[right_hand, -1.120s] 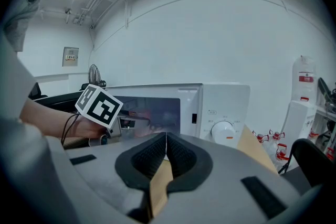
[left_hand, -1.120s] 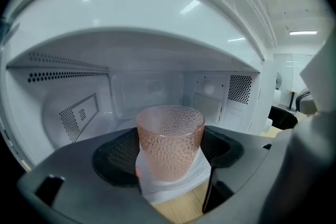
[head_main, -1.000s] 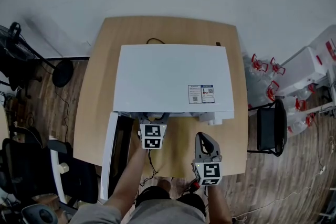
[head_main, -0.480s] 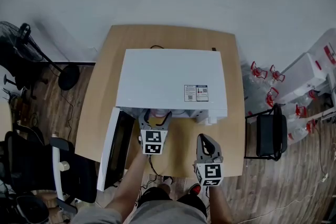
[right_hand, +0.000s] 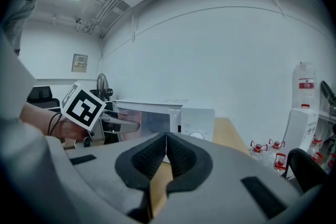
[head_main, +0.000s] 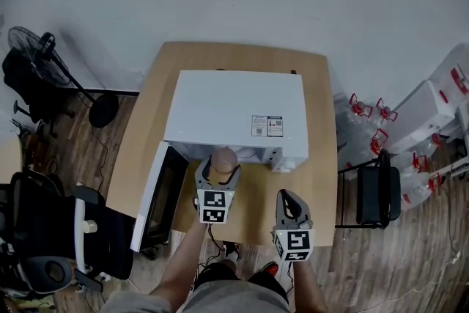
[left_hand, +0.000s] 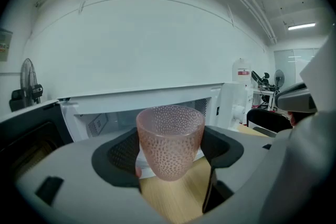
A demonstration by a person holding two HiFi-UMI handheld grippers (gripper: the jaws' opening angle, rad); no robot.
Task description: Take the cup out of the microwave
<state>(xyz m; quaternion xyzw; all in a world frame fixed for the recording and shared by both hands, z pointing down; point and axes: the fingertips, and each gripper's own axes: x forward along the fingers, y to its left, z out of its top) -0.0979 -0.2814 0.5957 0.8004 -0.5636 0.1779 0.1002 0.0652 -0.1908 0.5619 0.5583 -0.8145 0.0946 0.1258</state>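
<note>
1. The desk [head_main: 141,130] is filling the middle of the head view. Bare wood is showing as strips at the left and right of the frame's centre and as a wider band along the near edge, where both grippers are working. A black chair [head_main: 375,185] is standing just off the desk's right edge.
2. The white microwave [head_main: 236,108] is sitting toward the back of the desk. Its cavity is opening toward the bottom of the frame, and what lies inside cannot be made out.
3. The microwave door [head_main: 155,196] is standing swung open at lower left. It is angling out toward the desk's near left corner and closing off that side, while the space right of the opening is lying free.
4. The left gripper [head_main: 220,168] is now sitting just in front of the opening, at centre frame. A second ago it was reaching in under the microwave's top. Its jaws [left_hand: 170,153] are clamping the cup from both sides.
5. The right gripper [head_main: 284,197] is hovering over the near band of the desk at lower centre-right, about where it was before. It is well apart from the cup, and its jaws [right_hand: 165,153] are pressing together with nothing between them.
6. The cup [head_main: 223,158] is pink, dimpled and translucent. It is now showing in the open outside the cavity, whereas a second ago the microwave's top was hiding it. It is standing upright [left_hand: 170,139] above the wood.
</note>
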